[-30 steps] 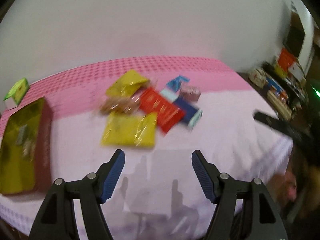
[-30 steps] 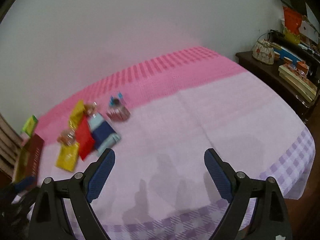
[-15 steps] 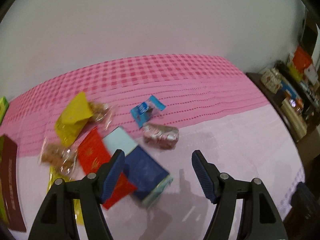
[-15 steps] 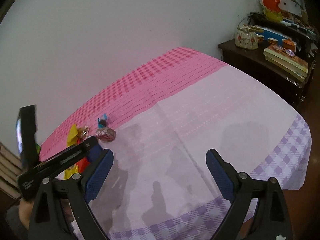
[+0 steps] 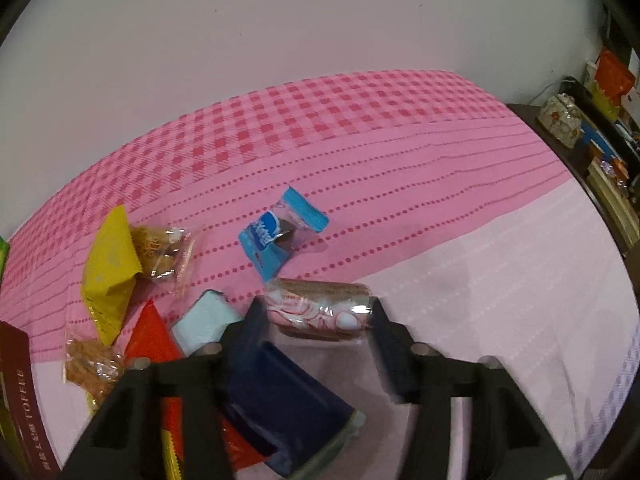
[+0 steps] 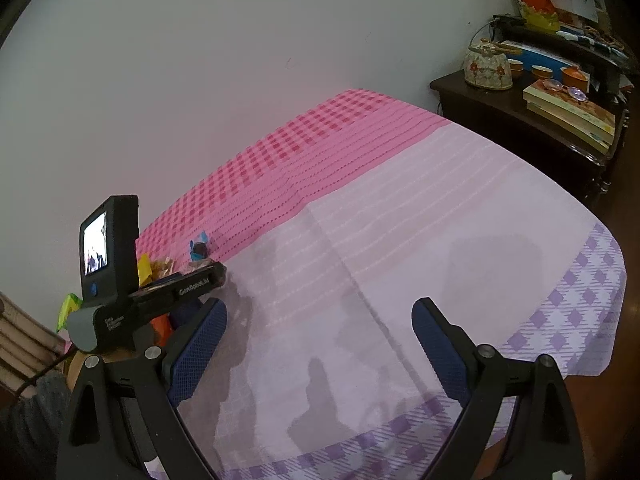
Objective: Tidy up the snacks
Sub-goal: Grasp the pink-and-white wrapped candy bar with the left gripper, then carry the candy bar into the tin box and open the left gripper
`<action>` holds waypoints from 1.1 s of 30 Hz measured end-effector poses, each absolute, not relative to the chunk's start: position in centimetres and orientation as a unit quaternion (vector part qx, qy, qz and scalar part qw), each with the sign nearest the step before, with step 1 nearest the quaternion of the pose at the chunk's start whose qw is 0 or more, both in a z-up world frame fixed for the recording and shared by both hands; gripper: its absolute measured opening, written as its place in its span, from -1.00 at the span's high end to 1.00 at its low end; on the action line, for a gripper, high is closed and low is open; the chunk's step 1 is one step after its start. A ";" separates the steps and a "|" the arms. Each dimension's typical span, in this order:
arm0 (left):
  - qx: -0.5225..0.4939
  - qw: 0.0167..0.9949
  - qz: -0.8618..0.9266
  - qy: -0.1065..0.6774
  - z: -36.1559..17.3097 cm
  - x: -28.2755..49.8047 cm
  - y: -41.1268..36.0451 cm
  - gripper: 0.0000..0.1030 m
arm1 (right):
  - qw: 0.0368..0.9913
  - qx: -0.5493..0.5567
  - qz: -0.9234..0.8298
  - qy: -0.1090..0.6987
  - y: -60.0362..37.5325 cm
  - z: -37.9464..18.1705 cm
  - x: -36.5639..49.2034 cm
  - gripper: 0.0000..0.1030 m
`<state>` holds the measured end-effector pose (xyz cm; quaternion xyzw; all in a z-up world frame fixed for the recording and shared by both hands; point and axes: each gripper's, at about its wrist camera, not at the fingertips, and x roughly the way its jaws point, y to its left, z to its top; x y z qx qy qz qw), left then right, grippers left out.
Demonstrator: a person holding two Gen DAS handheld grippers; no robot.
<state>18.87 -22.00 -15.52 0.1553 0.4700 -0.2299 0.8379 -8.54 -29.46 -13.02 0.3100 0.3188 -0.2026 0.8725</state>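
Note:
A pink-and-white wrapped snack roll (image 5: 320, 306) lies on the pink tablecloth (image 5: 400, 140). My left gripper (image 5: 318, 320) is closing its jaws on it, with a blue pad touching each end of the wrapper. Around it lie a blue cookie packet (image 5: 280, 232), a yellow packet (image 5: 110, 256), a red packet (image 5: 152, 340), a pale blue box (image 5: 204, 316) and a dark blue box (image 5: 280, 392). My right gripper (image 6: 320, 344) stands open over bare cloth, apart from the snacks. The left gripper's body (image 6: 140, 292) shows at its left.
A brown toffee box (image 5: 20, 392) lies at the left edge, with a clear packet of biscuits (image 5: 94, 368) beside it. A dark sideboard (image 6: 520, 128) with a teapot and books stands right of the table. The purple-checked cloth edge (image 6: 580, 320) hangs at the front right.
My left gripper has swung right and down across the snack pile and its jaws have narrowed around the pink-and-white roll. The right gripper has rolled a little and stayed open.

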 end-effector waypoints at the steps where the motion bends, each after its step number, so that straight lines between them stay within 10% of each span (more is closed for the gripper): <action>1: 0.151 0.839 -0.235 0.468 -15.3 18.8 -21.9 0.07 | 0.872 0.310 -0.202 0.320 -29.6 -13.1 -8.5 -0.80; 33: 0.022 0.916 -0.081 0.393 -3.4 17.6 8.2 0.09 | 0.890 0.243 -0.161 0.350 -24.5 -13.3 -6.7 -0.80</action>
